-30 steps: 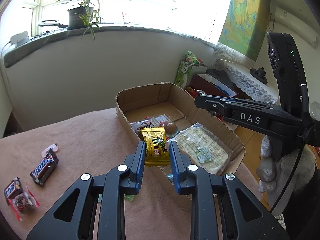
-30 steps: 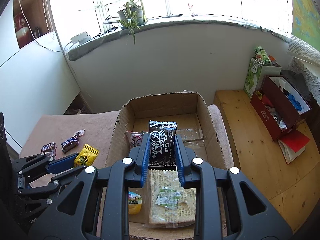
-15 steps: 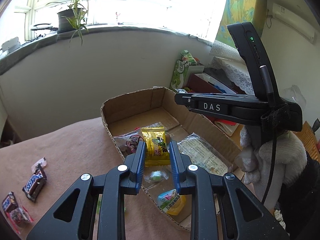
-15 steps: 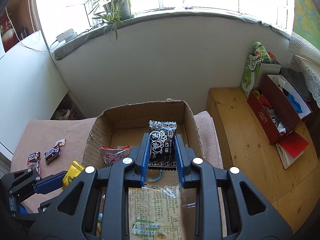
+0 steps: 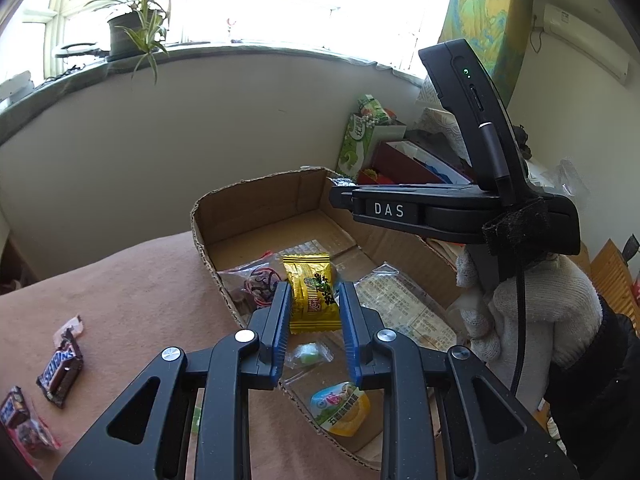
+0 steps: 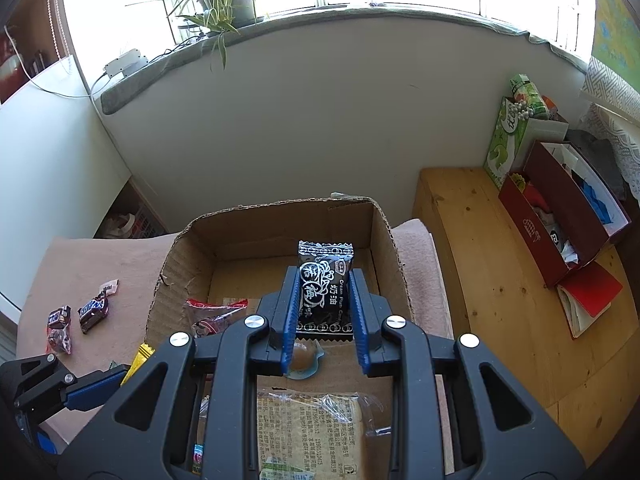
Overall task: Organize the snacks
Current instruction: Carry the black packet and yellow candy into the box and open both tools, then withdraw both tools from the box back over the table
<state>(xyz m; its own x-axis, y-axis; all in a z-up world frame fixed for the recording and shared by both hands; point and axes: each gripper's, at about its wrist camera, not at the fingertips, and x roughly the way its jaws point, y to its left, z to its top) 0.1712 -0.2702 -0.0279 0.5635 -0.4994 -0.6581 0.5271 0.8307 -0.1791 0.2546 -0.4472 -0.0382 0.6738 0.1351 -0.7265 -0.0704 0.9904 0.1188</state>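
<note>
Left wrist view: the left gripper [image 5: 313, 307] clamps a crinkled yellow foil snack packet [image 5: 311, 293] at frame centre, above the open brown cardboard box [image 5: 256, 210]. In the right wrist view, the right gripper [image 6: 323, 298] pinches a black plum-candy packet [image 6: 325, 290], also mid-frame over that box, with wrapped chocolate bars [image 6: 93, 309] at lower left on the pinkish cloth [image 6: 88, 264].

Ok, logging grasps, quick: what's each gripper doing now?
Left gripper: closed on the yellow snack packet.
Right gripper: closed on the black candy packet.
</note>
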